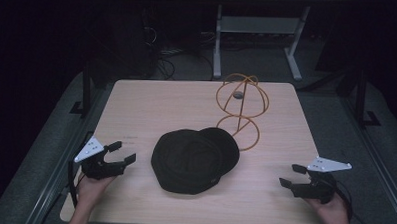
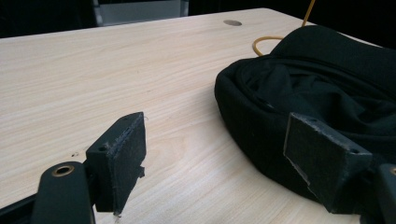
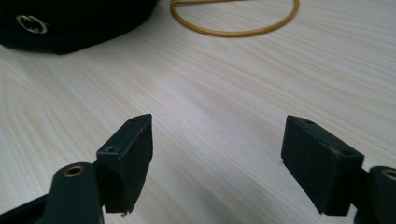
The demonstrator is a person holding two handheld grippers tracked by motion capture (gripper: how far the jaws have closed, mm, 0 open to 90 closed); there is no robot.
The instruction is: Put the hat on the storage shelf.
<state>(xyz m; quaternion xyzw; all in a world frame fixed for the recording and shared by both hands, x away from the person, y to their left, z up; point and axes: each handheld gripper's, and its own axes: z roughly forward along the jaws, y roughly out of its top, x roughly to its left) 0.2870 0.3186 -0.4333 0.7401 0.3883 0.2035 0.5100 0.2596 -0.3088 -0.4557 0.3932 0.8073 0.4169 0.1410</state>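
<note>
We see a table (image 1: 136,105) w/ pale wood-grain top, smooth, matt, fine streaks clear in both gripper views. The cap (image 1: 192,159) is black cloth, soft, matt, creased inside; a small shiny brass-looking eyelet (image 3: 31,23) sits in its fabric. The wire stand (image 1: 240,111) is thin orange-yellow wire, smooth, approx. plastic-coated, though we can't tell for sure. The left gripper (image 1: 122,153) and right gripper (image 1: 292,176) look like matt black plastic, pads (image 2: 122,161) rough and scuffed at edges, w/ brass-coloured inserts; top plates pale grey, flat finish.
</note>
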